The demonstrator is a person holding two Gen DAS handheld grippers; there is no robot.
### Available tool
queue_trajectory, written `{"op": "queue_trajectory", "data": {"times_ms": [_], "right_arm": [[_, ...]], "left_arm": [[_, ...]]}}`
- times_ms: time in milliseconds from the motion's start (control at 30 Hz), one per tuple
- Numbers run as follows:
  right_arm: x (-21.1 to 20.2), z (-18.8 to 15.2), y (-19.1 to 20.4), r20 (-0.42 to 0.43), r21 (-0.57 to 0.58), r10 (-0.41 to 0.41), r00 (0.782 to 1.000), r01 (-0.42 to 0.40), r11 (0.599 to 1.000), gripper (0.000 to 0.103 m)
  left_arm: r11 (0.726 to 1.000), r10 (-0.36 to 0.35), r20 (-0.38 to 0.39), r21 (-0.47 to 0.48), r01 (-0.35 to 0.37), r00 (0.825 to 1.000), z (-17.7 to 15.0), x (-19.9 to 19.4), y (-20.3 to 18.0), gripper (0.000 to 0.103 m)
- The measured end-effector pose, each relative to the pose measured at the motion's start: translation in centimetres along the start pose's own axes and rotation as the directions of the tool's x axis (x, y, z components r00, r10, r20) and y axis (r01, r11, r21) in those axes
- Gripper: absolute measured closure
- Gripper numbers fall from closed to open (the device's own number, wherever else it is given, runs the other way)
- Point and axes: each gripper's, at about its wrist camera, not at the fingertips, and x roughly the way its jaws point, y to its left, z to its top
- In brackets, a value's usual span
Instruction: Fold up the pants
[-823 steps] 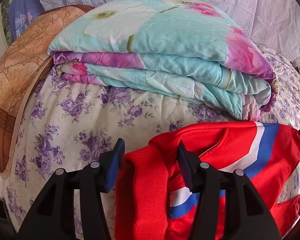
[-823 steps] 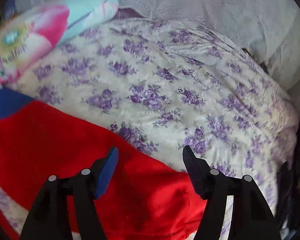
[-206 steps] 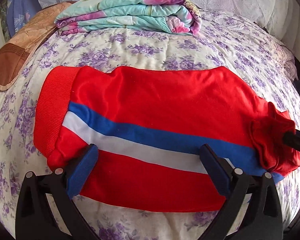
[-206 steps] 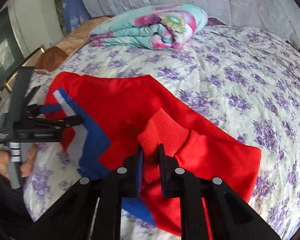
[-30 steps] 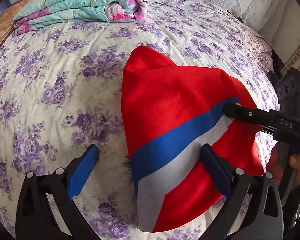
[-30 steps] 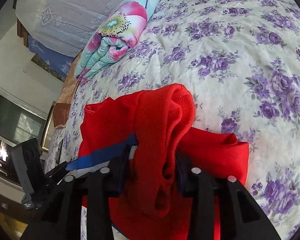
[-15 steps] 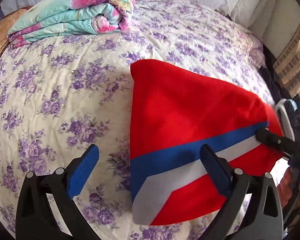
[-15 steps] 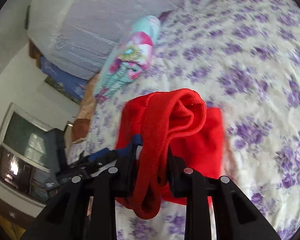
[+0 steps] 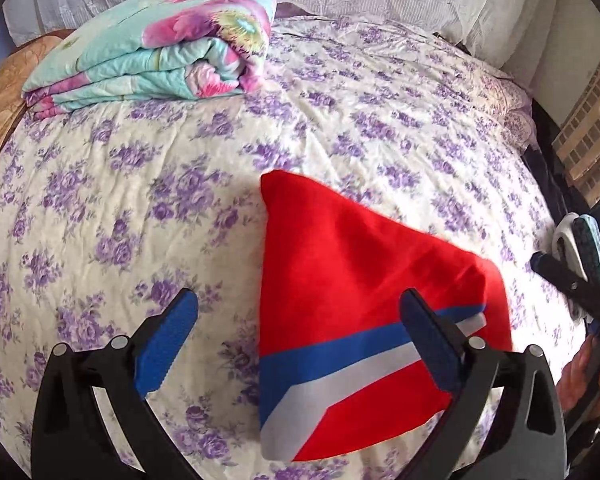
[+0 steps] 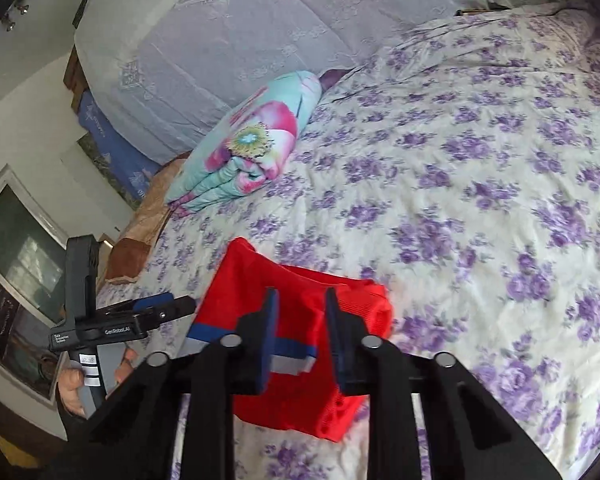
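Left gripper [image 9: 298,340] is hovering with its jaws spread wide and nothing between the pads; the red pants [image 9: 356,312] are lying on the bedspread [image 9: 340,112] below and ahead of it, mostly toward its right finger, which is overlapping the stripe in this view.

Right gripper [image 10: 300,320] is above the pants [image 10: 292,360] too, jaws narrowing. In its own view there's a gap between the pads and no cloth in it; the folded bundle is sitting just past and below the fingertips. So nothing is gripped on either side.

Pants are looking folded into a compact packet, ribbed edge bunched at the corner on the right gripper's right-finger side.

Risks, my read:
- That bunched ribbed corner isn't lying flat. Unweighted, it's likely springing open and undoing the last fold.
- Right jaws are closing right over the packet. If the tips dip, they're snagging the top layer and dragging the fold off square on the way out.
- Bedspread is soft and wrinkled, so any sideways brush from the left gripper's right finger is sliding the whole packet, not just a layer.
- Folded quilt [image 9: 156,48] is well ahead of both grippers, not a collision concern.
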Motion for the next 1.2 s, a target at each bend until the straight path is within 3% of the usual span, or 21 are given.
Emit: {"op": "queue_trajectory", "data": {"times_ms": [100,167,233,267,300,333,433,467,533,567,600,633,667,767,867,967,1033,1100,1200], "right_arm": [[3.7,0.3,1.7,-0.075,0.015,0.037,0.997,-0.036,0.999,0.088],[6.5,0.4,1.7,-0.121,0.040,0.012,0.993,-0.007,0.999,0.088],[8.9,0.3,0.2,-0.167,0.039,-0.073,0.983,0.081,0.996,0.097],[9.4,0.3,-1.0,-0.177,0.051,-0.088,0.980,0.098,0.994,0.103],[9.2,0.2,-2.4,-0.179,0.088,-0.054,0.982,0.070,0.994,0.103],[8.5,0.1,-3.4,-0.170,0.117,-0.029,0.985,0.049,0.992,0.103],[5.6,-0.1,-3.6,-0.101,0.103,-0.071,0.992,0.082,0.991,0.103],[4.8,-0.4,-3.3,-0.088,0.102,-0.045,0.995,0.054,0.993,0.097],[3.3,-1.1,-1.9,-0.066,0.067,-0.002,0.998,0.007,0.998,0.097],[2.6,-1.7,-1.1,-0.060,0.040,0.014,0.998,-0.012,0.999,0.096],[2.2,-2.1,-0.5,-0.059,0.021,0.023,0.998,-0.022,1.000,0.088],[1.7,-2.6,-0.1,-0.056,0.011,0.030,0.998,-0.030,0.999,0.078],[1.3,-3.0,0.2,-0.048,0.009,0.033,0.998,-0.033,0.999,0.059],[0.5,-4.1,0.8,-0.038,-0.018,0.009,0.999,-0.010,1.000,0.057],[0.8,-5.3,1.3,-0.077,-0.030,0.010,0.997,-0.013,0.999,0.057],[1.2,-6.3,1.8,-0.088,-0.073,-0.016,0.996,0.009,0.997,0.060],[1.8,-6.9,1.6,-0.117,-0.101,-0.055,0.992,0.043,0.994,0.075],[2.4,-7.4,0.4,-0.148,-0.105,-0.095,0.984,0.080,0.991,0.099],[1.7,-7.6,-1.3,-0.169,-0.054,-0.036,0.985,0.027,0.998,0.098]], "left_arm": [[0.994,-0.110,-0.038,-0.030,0.109,0.993,2.2,2.2,-1.6,0.005],[0.989,-0.144,-0.090,-0.058,0.139,0.986,2.9,4.6,-1.8,0.005],[0.995,-0.089,-0.108,-0.057,0.084,0.990,3.1,6.5,-1.6,0.005],[0.999,-0.024,-0.123,-0.035,0.020,0.992,3.3,7.5,-1.1,0.005],[0.996,0.083,-0.147,-0.020,-0.087,0.986,3.3,8.5,-0.3,0.005],[0.988,0.141,-0.165,-0.038,-0.149,0.976,3.1,9.1,1.0,0.004],[0.982,0.013,-0.128,-0.184,-0.037,0.992,2.7,7.9,4.5,0.005],[0.978,-0.008,-0.121,-0.206,-0.017,0.993,2.6,7.2,4.9,0.005],[0.974,-0.073,-0.101,-0.220,0.050,0.992,2.1,5.5,5.1,0.005],[0.973,-0.088,-0.080,-0.219,0.069,0.993,1.8,4.5,4.9,0.005],[0.974,-0.097,-0.060,-0.211,0.083,0.993,1.4,3.5,4.5,0.005],[0.976,-0.116,-0.048,-0.194,0.104,0.992,1.0,2.5,3.9,0.005],[0.977,-0.137,-0.039,-0.169,0.129,0.990,0.6,1.7,3.0,0.005],[0.973,-0.216,-0.046,-0.097,0.211,0.975,-0.2,0.6,0.1,0.005],[0.957,-0.287,-0.104,-0.062,0.282,0.952,-1.0,1.2,-2.1,0.005],[0.960,-0.279,-0.139,-0.026,0.278,0.950,-2.2,2.5,-3.4,0.005],[0.972,-0.226,-0.153,0.026,0.232,0.962,-3.0,3.3,-3.6,0.005],[0.979,-0.175,-0.157,0.080,0.189,0.972,-3.4,3.8,-3.4,0.005],[0.988,-0.074,-0.129,0.128,0.090,0.989,-3.7,2.7,-3.2,0.005]]}}
